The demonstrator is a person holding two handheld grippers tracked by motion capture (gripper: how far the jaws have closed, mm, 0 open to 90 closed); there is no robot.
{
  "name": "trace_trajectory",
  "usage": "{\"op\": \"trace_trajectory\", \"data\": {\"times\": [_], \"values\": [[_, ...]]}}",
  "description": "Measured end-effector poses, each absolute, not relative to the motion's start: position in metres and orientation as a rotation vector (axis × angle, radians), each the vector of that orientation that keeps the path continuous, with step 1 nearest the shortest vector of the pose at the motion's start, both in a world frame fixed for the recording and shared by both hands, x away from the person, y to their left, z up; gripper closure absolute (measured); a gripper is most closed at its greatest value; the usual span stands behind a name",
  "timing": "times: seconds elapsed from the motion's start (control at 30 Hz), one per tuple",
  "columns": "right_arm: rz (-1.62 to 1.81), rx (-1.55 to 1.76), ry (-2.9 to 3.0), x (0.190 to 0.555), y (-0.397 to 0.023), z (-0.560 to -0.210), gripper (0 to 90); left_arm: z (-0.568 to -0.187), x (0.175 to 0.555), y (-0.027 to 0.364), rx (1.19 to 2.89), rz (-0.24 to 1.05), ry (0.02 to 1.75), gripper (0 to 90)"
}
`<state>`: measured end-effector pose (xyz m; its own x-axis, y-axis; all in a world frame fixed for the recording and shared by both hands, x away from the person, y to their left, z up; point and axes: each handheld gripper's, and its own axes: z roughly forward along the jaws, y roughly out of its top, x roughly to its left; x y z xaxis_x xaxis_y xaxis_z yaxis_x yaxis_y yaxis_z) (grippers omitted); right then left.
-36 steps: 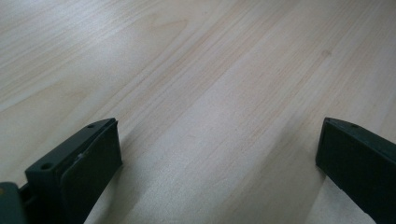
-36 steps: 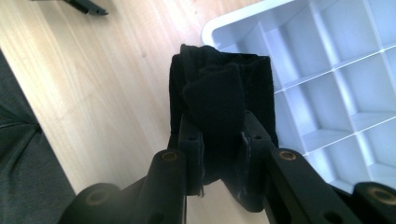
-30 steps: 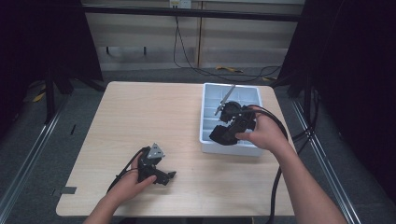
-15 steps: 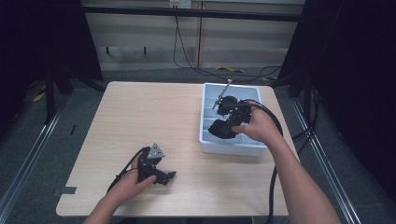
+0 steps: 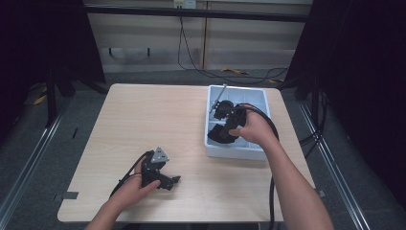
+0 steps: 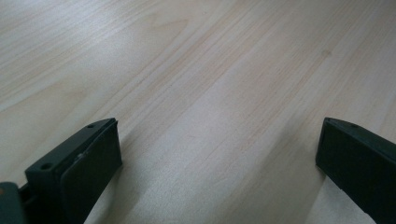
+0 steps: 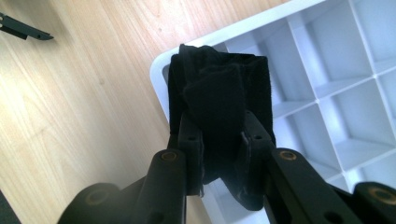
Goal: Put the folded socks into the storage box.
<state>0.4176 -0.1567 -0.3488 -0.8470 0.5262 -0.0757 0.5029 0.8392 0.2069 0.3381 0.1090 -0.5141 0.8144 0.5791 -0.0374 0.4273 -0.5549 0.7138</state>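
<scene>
Two hand-held grippers were at work over a pale wooden table point(image 5: 143, 120) seen from the high view. At the near left, a person's left hand point(image 5: 131, 189) held the left gripper point(image 5: 165, 181) low against the tabletop, its grey three-cornered plate point(image 5: 159, 154) on top and its cable looping back toward the table's near edge. From the left gripper view, its two black jaws stood wide apart with only bare wood grain between them.

On the table's right side sat a white divided tray point(image 5: 261, 98) — a grid of small compartments. The person's right hand point(image 5: 253, 129) held the right gripper point(image 5: 221, 135) over the tray's near left corner. From the right gripper view, that gripper's jaws were clamped together on a folded black fabric strap point(image 7: 219, 105), which hung above the tray's corner and rim point(image 7: 161, 70), partly over the table beside it. Whether the strap touched the tray could not be told.

A thin metal tool point(image 5: 218, 96) leaned at the tray's far left corner; its kind was too small to make out. A dark flat piece point(image 7: 23, 28) showed on the wood at the upper left edge of the right gripper view — the left gripper, by its place.
</scene>
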Motion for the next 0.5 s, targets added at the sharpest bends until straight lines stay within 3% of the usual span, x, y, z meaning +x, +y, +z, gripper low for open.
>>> {"op": "trace_trajectory", "data": {"times": [0.5], "values": [[0.249, 0.886, 2.937, 0.432, -0.152, -0.378, 75.3, -0.514, 0.338, 0.109, 2.246, 0.261, 0.733, 0.0]]}}
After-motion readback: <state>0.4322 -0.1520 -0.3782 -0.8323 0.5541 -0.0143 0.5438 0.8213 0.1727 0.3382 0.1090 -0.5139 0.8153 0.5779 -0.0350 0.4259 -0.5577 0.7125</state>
